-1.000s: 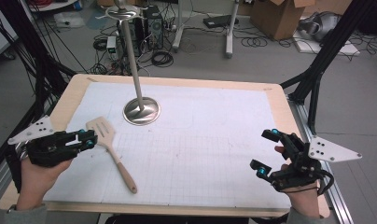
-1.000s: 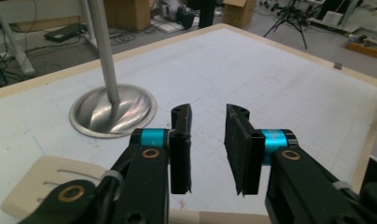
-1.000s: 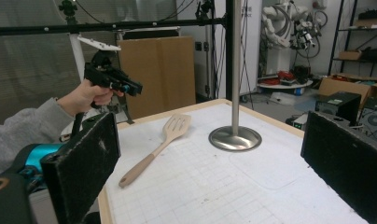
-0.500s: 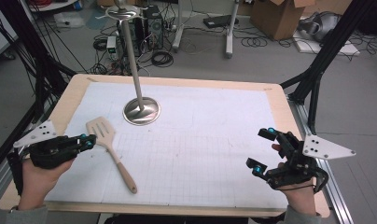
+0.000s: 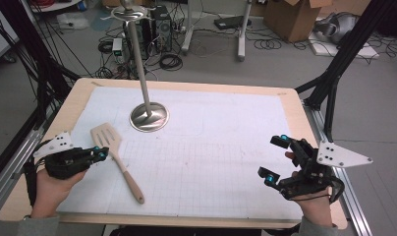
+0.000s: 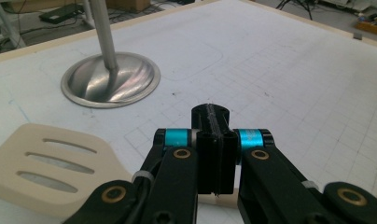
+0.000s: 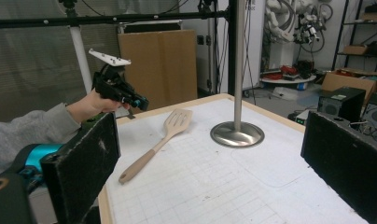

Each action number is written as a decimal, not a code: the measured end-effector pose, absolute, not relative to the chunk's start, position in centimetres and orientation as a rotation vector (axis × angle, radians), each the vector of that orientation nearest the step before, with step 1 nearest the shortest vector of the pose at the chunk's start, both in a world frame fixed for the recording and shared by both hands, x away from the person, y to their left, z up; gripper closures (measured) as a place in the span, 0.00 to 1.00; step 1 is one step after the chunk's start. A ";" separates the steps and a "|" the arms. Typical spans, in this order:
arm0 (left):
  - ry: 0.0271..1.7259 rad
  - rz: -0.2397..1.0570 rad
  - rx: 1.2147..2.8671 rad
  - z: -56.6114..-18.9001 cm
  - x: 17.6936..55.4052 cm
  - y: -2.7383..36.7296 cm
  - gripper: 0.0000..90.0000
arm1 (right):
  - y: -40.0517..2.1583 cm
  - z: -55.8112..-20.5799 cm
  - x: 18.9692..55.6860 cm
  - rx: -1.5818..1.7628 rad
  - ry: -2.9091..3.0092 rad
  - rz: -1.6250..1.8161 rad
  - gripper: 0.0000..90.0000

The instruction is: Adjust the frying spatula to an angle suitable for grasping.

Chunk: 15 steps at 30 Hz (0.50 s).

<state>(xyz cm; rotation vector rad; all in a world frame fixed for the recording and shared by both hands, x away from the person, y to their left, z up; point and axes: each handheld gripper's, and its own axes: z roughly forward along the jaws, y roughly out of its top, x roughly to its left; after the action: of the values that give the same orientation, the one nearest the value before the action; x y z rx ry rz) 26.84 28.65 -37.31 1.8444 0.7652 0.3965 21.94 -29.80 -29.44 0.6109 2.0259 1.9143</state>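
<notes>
Left gripper (image 5: 99, 153): jaws closed on nothing, beside spatula (image 5: 117, 160).
Right gripper (image 5: 275, 157): jaws wide, empty.
Progress: spatula not yet grasped; pickup judged outstanding.

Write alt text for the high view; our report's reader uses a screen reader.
A slotted spatula lies on a gridded table beside the left gripper, jaws shut and empty. The right gripper is held open near the right edge; a metal stand rises behind.

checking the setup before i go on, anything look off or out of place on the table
Nothing stands out. The spatula lies flat on the white mat, whole and clean, and the metal stand is upright on its round base. No spills or damage show.
</notes>
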 end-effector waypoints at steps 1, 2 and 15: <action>0.765 0.399 1.849 -37.6 26.9 28.6 0.99 | -29.8 -29.5 22.0 0.605 2.026 1.912 0.04; 0.770 0.394 1.850 -37.8 27.0 28.6 0.99 | -29.7 -29.5 22.0 0.611 2.032 1.913 0.04; 0.811 0.393 1.865 -40.1 28.2 28.5 0.99 | -29.1 -29.8 22.3 0.614 2.058 1.891 0.04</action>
<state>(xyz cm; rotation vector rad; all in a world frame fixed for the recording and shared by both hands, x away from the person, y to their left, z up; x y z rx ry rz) 28.19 28.45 -40.05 1.8646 0.8112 0.3931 22.30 -29.10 -29.77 0.6144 2.0577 1.8909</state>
